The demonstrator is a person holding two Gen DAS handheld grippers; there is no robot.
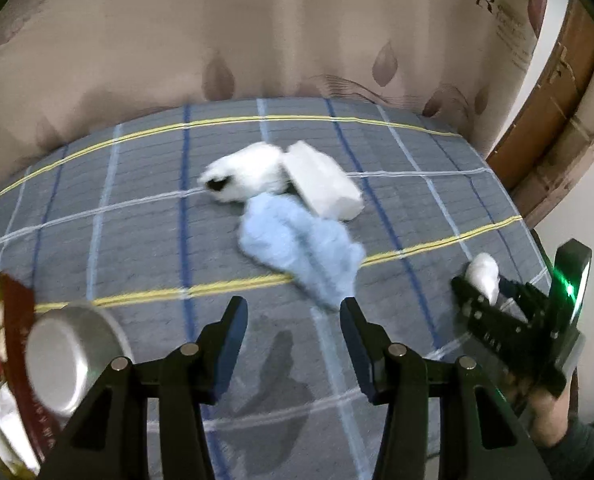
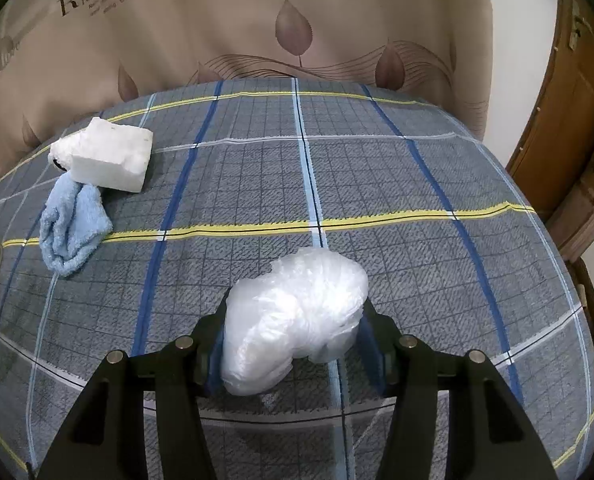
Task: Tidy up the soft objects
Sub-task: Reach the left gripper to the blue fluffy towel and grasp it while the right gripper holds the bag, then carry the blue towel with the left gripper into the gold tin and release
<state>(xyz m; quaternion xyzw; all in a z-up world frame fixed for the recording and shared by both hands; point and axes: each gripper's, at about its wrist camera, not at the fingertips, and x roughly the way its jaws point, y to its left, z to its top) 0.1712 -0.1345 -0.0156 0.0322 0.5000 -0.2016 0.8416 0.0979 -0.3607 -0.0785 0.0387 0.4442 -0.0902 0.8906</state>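
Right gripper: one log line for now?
right gripper shut on plastic bag | left gripper open | towel, foam block grouped

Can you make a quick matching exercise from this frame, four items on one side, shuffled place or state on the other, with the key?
Items
1. plastic bag bundle
2. blue towel
3. white foam block
4. left gripper

Place or state
A. crumpled on the checked sheet, just in front of the block
B. open, holding nothing
C. clamped between the fingers of the right gripper
D. at the far side of the bed, against a white plush toy

Pairs: 1-C, 2-A, 3-D, 4-B
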